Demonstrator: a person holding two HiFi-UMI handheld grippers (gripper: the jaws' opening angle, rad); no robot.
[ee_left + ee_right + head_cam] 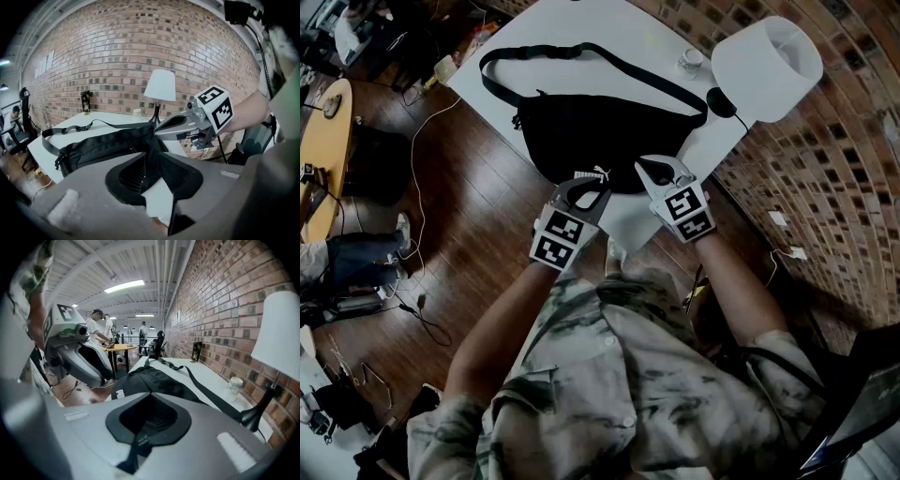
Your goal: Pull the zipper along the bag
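A black waist bag (591, 136) lies on the white table (581, 23), its strap (581, 52) looped toward the far side. Both grippers meet at the bag's near edge. My left gripper (584, 187) (150, 159) has a fold of the bag's black fabric (146, 161) pinched between its jaw tips. My right gripper (656, 171) (149, 397) is shut on a narrow black pull strap (138, 444) with small white print that trails back between its jaws. The bag (154, 378) stretches away in front of it. The zipper line itself is hard to make out.
A white-shaded lamp (766, 61) and a small cup (691, 61) stand at the table's far right by the brick wall. A dark can (85, 102) stands at the far corner. Cables lie on the wooden floor at left, near a round wooden table (323, 141).
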